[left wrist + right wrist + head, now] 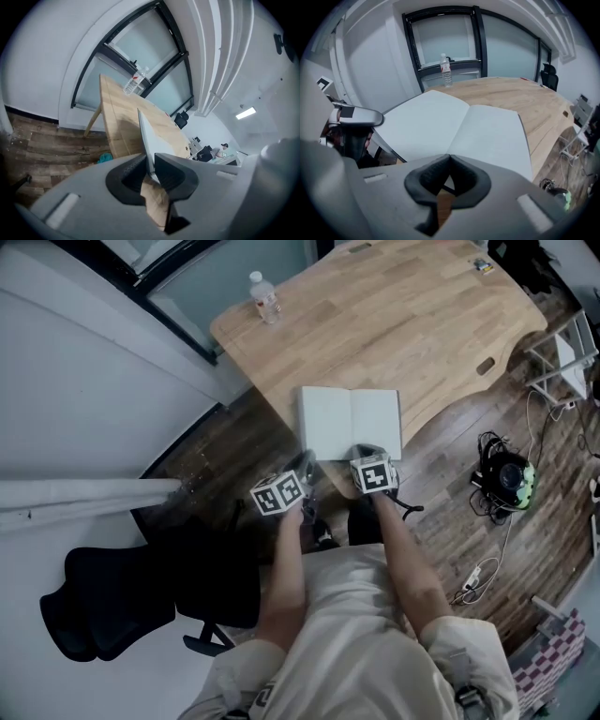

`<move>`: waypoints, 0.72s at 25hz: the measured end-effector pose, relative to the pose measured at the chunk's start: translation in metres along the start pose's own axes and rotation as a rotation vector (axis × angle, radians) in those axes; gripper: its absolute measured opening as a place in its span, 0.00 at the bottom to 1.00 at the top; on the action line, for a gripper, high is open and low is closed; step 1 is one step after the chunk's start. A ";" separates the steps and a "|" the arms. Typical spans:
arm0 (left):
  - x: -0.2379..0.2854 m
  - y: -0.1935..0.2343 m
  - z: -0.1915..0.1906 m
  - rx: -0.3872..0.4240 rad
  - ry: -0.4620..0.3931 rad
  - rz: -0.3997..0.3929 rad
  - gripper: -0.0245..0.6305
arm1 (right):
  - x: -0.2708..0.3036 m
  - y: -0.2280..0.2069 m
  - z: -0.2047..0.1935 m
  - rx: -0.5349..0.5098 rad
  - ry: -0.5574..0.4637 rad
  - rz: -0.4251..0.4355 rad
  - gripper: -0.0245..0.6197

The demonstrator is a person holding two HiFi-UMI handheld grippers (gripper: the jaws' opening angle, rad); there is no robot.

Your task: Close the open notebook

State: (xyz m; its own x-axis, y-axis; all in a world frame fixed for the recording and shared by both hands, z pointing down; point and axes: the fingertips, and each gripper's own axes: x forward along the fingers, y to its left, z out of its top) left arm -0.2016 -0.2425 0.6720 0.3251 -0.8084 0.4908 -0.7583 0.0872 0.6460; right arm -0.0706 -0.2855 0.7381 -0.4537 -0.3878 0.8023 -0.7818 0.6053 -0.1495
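An open white notebook [350, 423] lies at the near edge of the wooden table [422, 324]. My left gripper [305, 463] is at its near left corner. In the left gripper view the notebook's thin left side [149, 140] runs edge-on between the jaws, and the left gripper [151, 171] is shut on it. My right gripper [370, 451] sits at the near edge by the spine. Its tips meet, and the right gripper [449, 161] is shut with both blank pages [454, 126] spread beyond it. The left gripper [354, 117] shows at that view's left.
A plastic water bottle [266, 298] stands at the table's far left corner. A black office chair [122, 596] is on the floor to my left. A tangle of cables with a dark device [506, 479] lies on the floor to the right.
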 end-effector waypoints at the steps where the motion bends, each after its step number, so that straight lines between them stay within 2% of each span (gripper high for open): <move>1: -0.001 -0.007 0.002 0.018 0.001 -0.008 0.13 | 0.000 0.000 0.000 0.004 -0.003 -0.001 0.04; 6: 0.001 -0.041 0.007 0.097 0.020 -0.066 0.11 | -0.001 -0.002 0.001 0.038 -0.015 0.005 0.04; 10: 0.005 -0.051 0.011 0.114 0.042 -0.079 0.10 | -0.001 -0.003 0.001 0.069 -0.005 0.035 0.04; 14: 0.012 -0.077 0.009 0.173 0.075 -0.151 0.10 | -0.004 -0.006 -0.006 0.103 0.029 0.046 0.04; 18: 0.022 -0.104 0.001 0.235 0.105 -0.207 0.10 | -0.002 -0.004 -0.003 0.107 0.000 0.060 0.04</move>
State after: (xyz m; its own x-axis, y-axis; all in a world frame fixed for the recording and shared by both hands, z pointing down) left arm -0.1164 -0.2699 0.6150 0.5329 -0.7297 0.4284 -0.7756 -0.2190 0.5920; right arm -0.0649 -0.2851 0.7390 -0.5014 -0.3532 0.7898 -0.7943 0.5498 -0.2584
